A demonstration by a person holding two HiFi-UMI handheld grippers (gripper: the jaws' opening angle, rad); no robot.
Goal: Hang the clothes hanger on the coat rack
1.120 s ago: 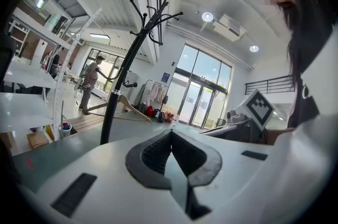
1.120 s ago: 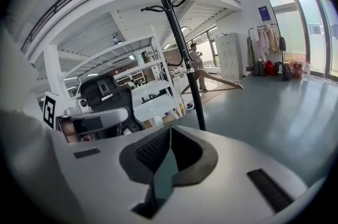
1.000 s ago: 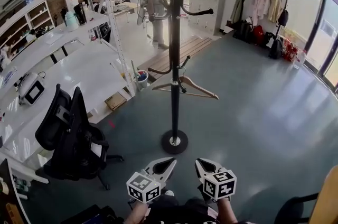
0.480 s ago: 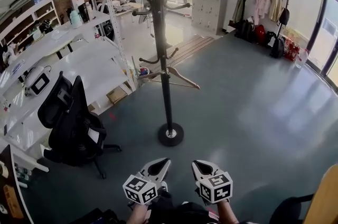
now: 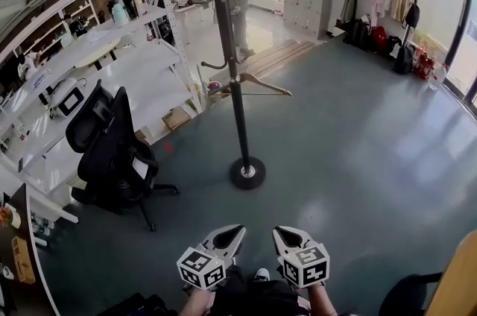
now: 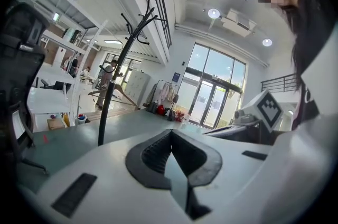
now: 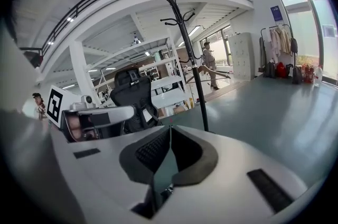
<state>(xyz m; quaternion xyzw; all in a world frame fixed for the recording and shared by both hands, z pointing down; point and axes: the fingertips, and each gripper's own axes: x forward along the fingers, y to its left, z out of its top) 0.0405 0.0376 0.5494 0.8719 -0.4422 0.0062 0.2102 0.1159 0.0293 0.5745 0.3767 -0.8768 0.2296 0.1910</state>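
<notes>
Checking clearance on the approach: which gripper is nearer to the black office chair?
Left. In the head view the left gripper lies below and right of the black office chair; the right gripper is farther right, beyond the left one.

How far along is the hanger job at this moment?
Done, it seems: the wooden hanger hangs from a low hook of the coat rack. In hand: nothing. The left gripper and right gripper are both shut and empty, well short of the rack. Left: nothing visible, unless another hanger lies out of view.
</notes>
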